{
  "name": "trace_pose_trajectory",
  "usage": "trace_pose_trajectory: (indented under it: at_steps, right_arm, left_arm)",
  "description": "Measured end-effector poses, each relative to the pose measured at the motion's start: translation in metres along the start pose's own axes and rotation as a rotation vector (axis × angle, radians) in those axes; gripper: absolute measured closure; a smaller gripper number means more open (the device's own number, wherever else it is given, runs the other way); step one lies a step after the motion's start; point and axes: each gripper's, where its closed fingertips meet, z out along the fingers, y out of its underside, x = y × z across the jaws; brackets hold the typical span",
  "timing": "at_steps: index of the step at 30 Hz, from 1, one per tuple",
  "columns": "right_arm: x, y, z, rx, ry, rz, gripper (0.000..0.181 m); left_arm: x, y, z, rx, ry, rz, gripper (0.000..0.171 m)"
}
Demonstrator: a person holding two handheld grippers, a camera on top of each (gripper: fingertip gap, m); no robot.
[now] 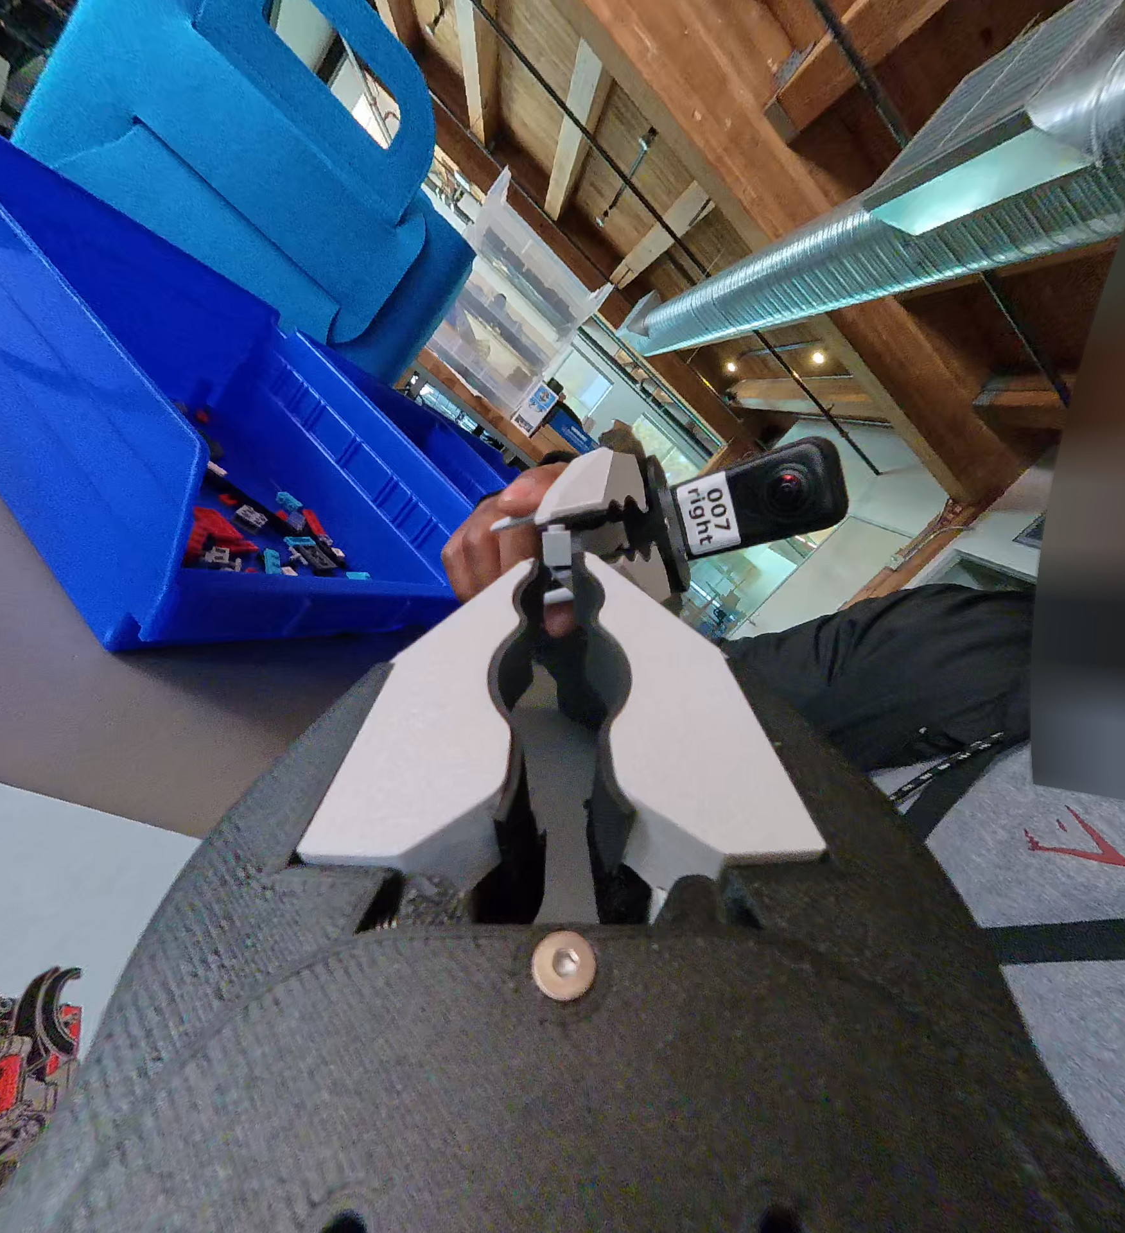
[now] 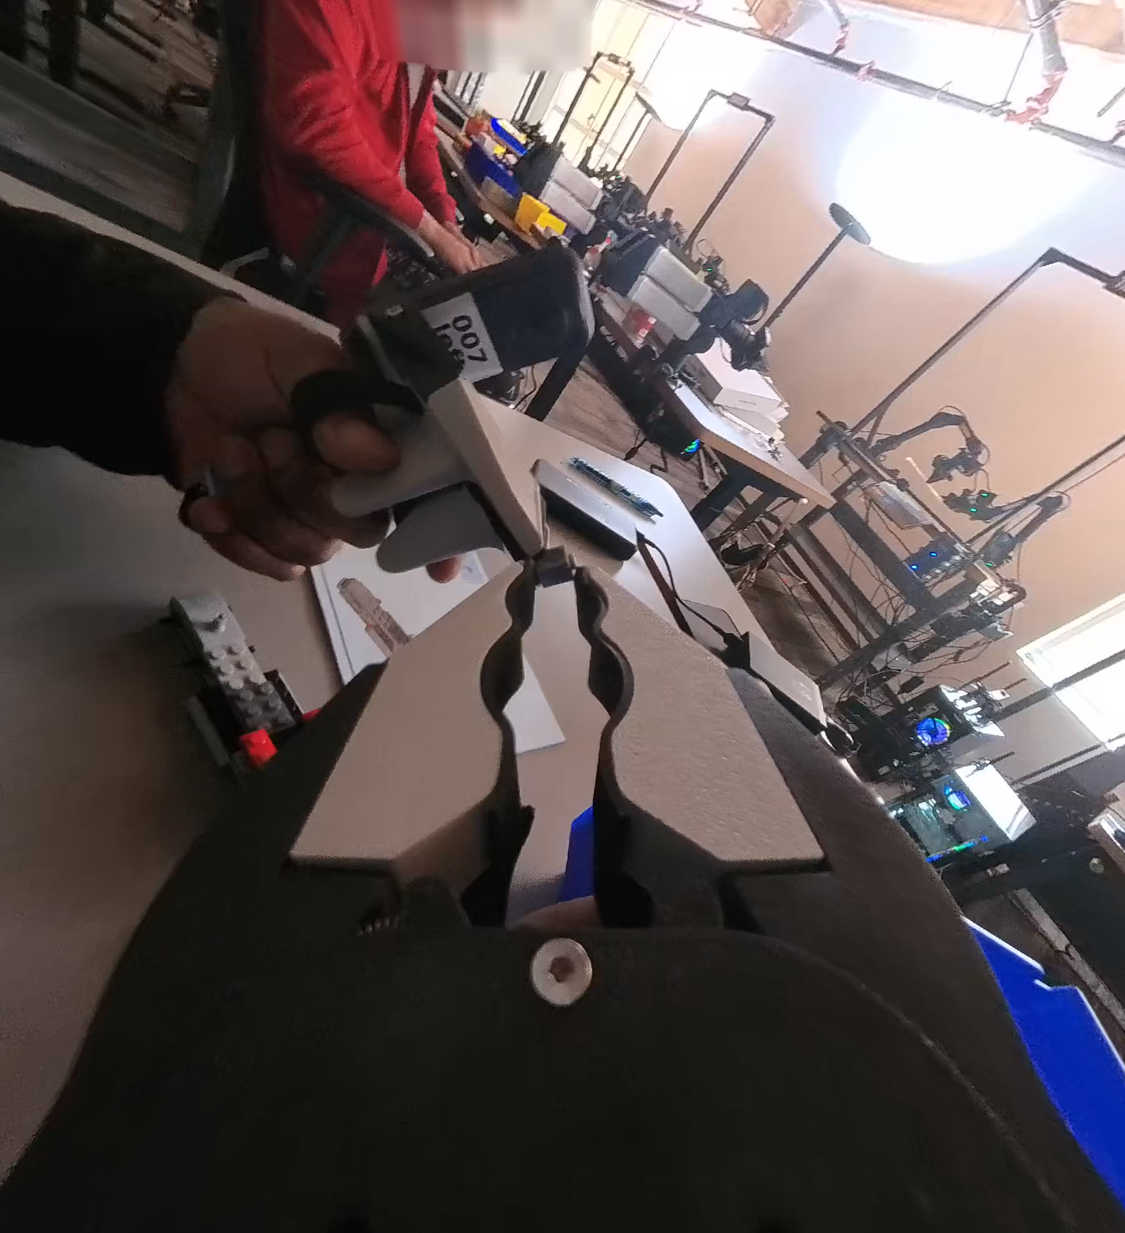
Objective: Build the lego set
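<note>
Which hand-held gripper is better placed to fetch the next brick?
Probably the left hand-held gripper: the blue bin of loose bricks lies just beside it. Both now pinch small grey pieces, so one must release first.

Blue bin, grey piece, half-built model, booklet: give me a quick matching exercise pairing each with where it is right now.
Things:
1. blue bin
2. small grey piece
3. half-built model
4. instruction booklet

Places:
A. lying flat on the table, past the model
B. up in the air, where the tips of the left gripper and right gripper meet
C. on the table, holding loose red, grey and light blue bricks
D. standing on the table to the left of the right gripper's fingers

Pairs: 1-C, 2-B, 3-D, 4-A
</note>
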Motion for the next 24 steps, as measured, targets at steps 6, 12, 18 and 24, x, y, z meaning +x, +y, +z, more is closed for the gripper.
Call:
trace_pose_trajectory:
  at_steps: [6,12,18,24]
  right_arm:
    - [0.0015,0.0004,0.0033,0.015,0.028,0.085,0.169]
    - [-0.0020,0.0007,0.0028,0.022,0.017,0.097,0.169]
    - [-0.0026,0.0031,0.0008,0.026,0.005,0.121,0.169]
    - [-0.0033,0.0053,0.0006,0.016,-0.011,0.157,0.169]
  left_arm:
    - [-0.0016,-0.0041,-0.0021,0.030,0.005,-0.008,0.162]
    - [-0.0023,-0.0015,-0.0004,0.023,0.005,-0.015,0.163]
    - [-0.0039,-0.0003,-0.0010,0.010,-0.013,0.013,0.163]
    - [-0.0054,0.0002,-0.0010,0.007,-0.031,0.051,0.164]
